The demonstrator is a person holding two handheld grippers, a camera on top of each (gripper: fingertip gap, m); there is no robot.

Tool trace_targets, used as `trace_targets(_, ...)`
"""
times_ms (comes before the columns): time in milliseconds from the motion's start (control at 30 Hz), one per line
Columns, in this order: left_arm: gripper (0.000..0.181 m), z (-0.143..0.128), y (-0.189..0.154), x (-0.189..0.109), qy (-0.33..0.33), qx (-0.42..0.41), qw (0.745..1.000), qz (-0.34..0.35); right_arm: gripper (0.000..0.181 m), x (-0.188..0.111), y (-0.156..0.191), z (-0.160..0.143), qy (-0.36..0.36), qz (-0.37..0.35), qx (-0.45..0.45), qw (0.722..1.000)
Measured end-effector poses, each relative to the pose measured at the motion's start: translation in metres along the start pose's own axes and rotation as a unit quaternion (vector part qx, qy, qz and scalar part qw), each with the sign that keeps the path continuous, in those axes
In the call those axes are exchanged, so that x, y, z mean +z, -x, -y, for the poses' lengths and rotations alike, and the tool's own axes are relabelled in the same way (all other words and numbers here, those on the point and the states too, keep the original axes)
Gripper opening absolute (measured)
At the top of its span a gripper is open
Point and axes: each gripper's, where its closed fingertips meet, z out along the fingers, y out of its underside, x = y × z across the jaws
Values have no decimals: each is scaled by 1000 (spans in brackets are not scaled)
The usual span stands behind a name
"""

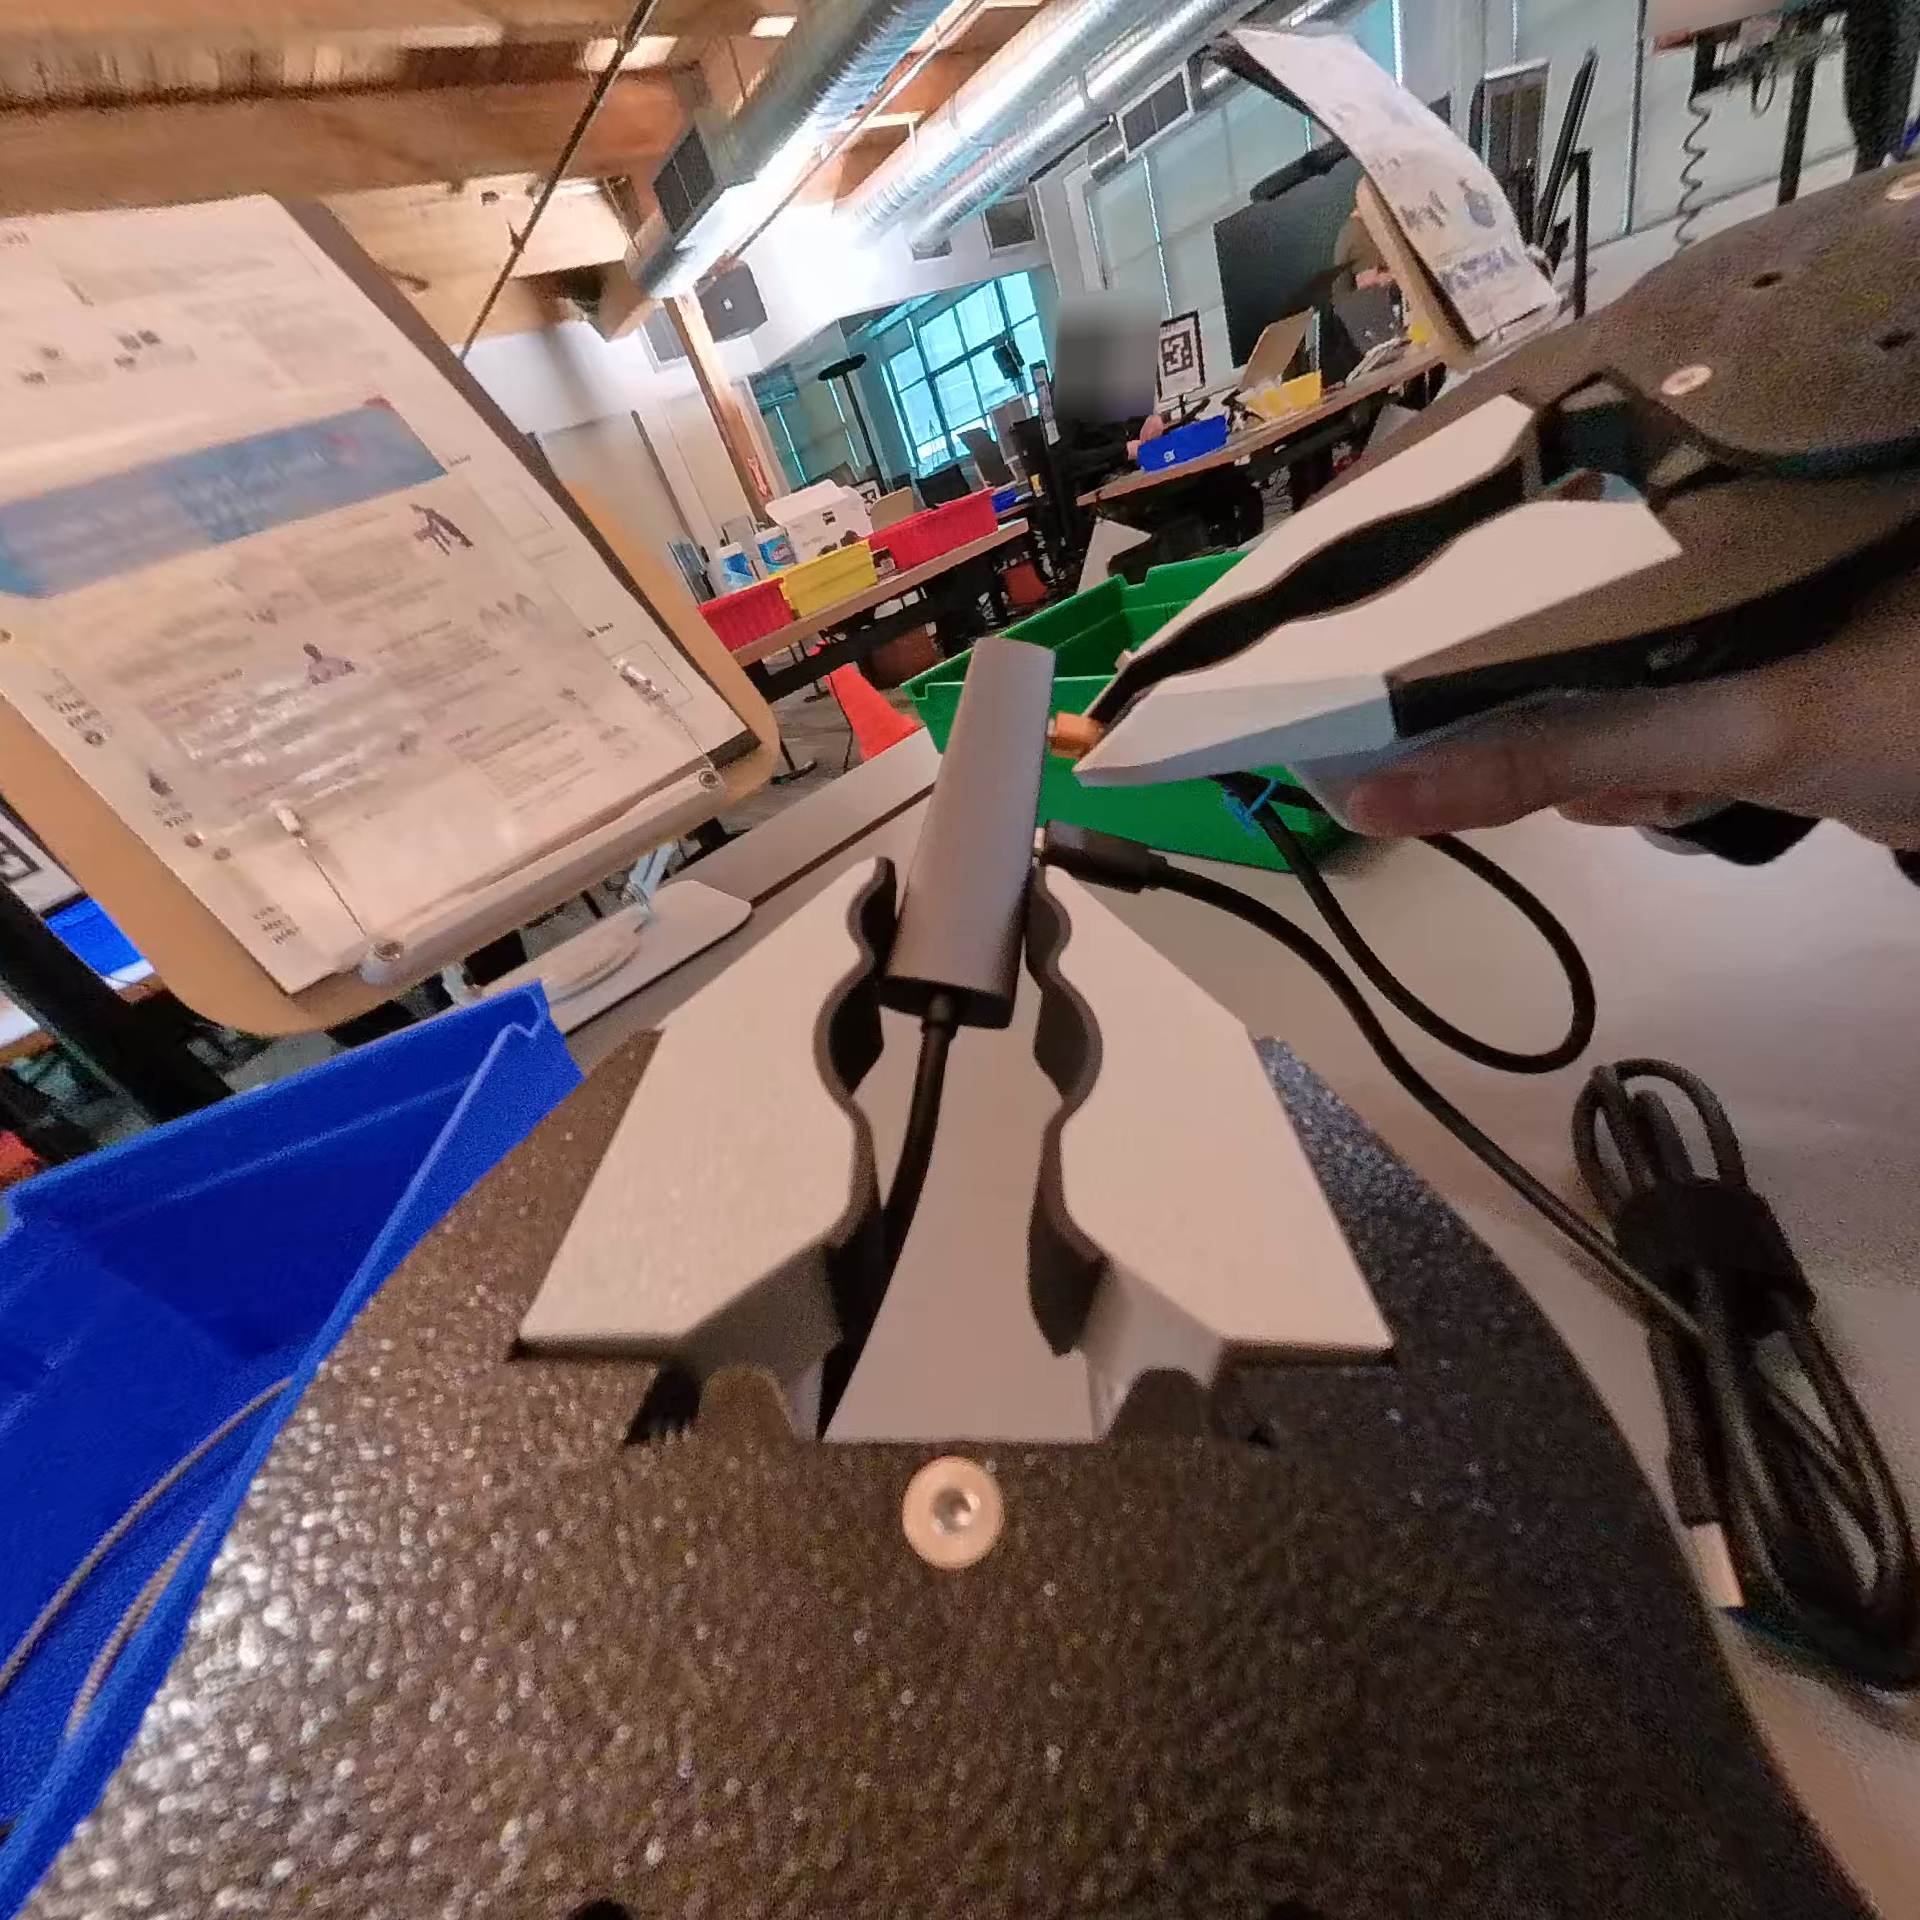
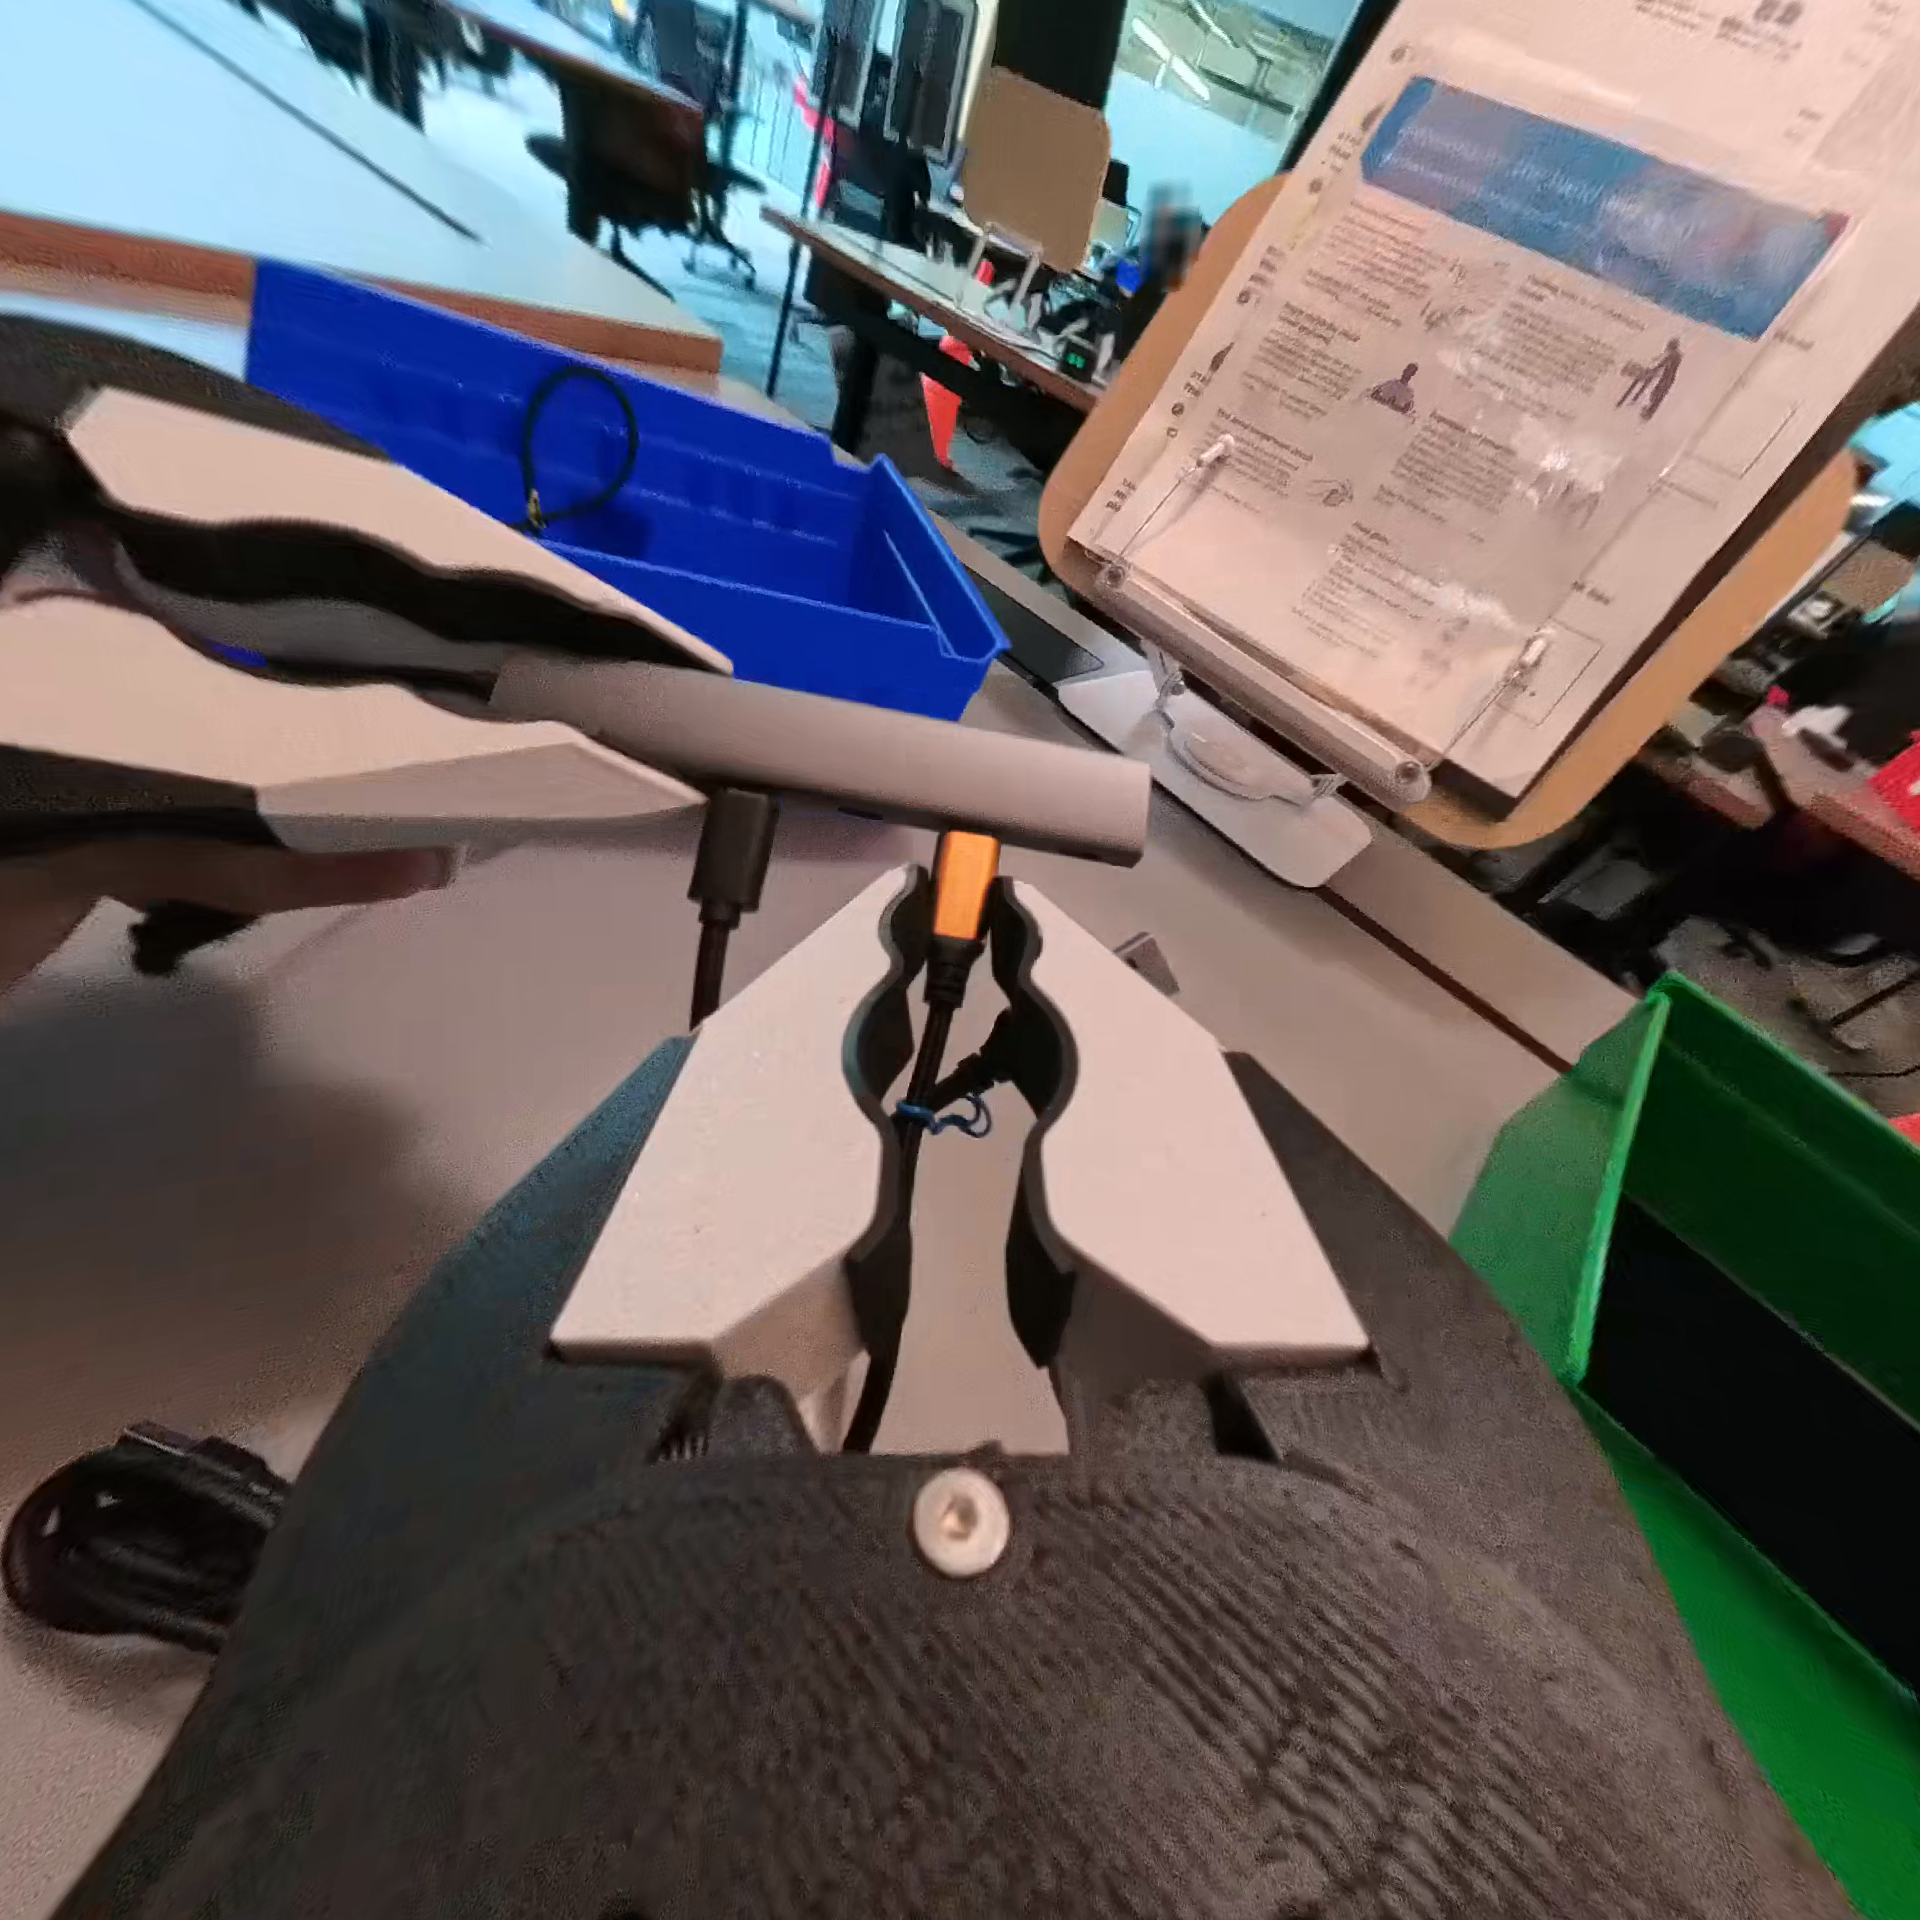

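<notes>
My left gripper [image 1: 961, 904] is shut on the near end of a long grey hub [image 1: 977, 821] and holds it above the table; the hub's own black cable runs back between the fingers. In the right wrist view the hub [image 2: 831, 753] lies crosswise, held from the left. My right gripper [image 2: 961, 899] is shut on an orange plug [image 2: 964, 883], whose tip meets the hub's side. In the left wrist view this orange plug [image 1: 1070, 736] touches the hub's right side. A black plug [image 2: 740, 842] sits in the hub beside it.
A blue bin [image 2: 665, 520] with a small cable loop stands at the left, a green bin [image 1: 1101, 707] at the right. A document stand [image 2: 1455, 416] with a printed sheet stands behind. A bundled black cable [image 1: 1745, 1351] lies on the grey table [image 1: 1714, 987].
</notes>
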Motion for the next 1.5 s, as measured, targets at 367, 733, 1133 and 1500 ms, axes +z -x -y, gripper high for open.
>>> trace_targets(367, 22, 29, 85, -31, -24, -45, 990, 128, 11, -16, -18, -30, 19, 31, 47, 998)
trace_targets(733, 21, 42, 28, 2, -32, -33, 999, -6, 10, -108, -187, 18, -47, -149, -41, 987)
trace_targets(1133, 21, 14, 21, 37, -4, -72, 996, -52, 28, -33, -220, -115, 187, -79, -100, 974)
trace_targets(1500, 21, -16, 21, 32, 8, -142, 987, -68, 38, -46, -104, -12, -29, 82, 149, 985)
